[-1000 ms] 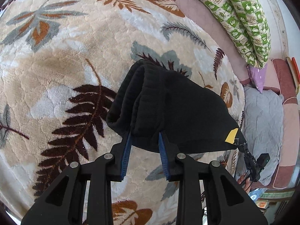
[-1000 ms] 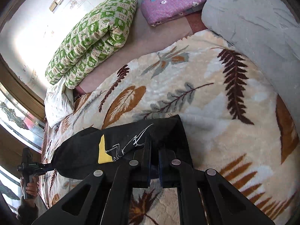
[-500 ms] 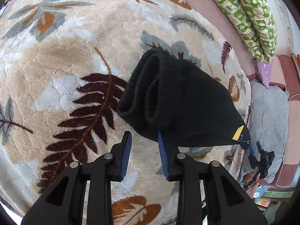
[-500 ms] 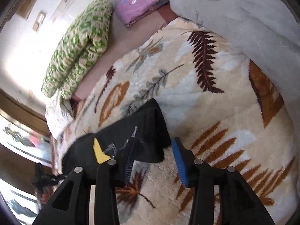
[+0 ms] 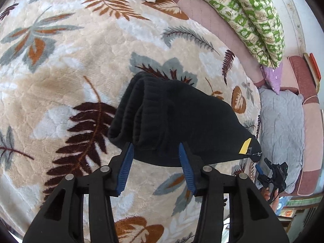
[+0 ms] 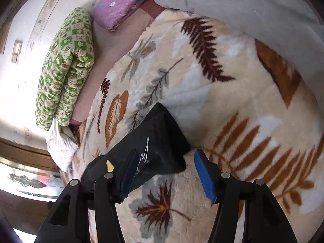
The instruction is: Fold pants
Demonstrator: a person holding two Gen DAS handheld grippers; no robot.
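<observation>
Your right gripper (image 6: 165, 158) pointed down at the leaf-patterned blanket (image 6: 232, 121), its jaws opening with blue pads apart. The folded black pants (image 6: 160, 141) lay on the blanket, one end reaching between the pads, the left pad at the cloth, the right pad clear. A green quilt (image 6: 64, 68) and purple pillow (image 6: 119, 2) sat beyond.

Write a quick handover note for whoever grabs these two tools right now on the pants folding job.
Left tool: jaws opening, pads off the cloth, nothing gripped.
Right tool: jaws opening, nothing gripped; pants edge lies between the pads.
Black pants: folded into a compact bundle on the leaf-print blanket, yellow tag showing at one end.
Done: fold laid down, both grips let go.
Left: draw both tools clear; tidy the bundle if needed.
</observation>
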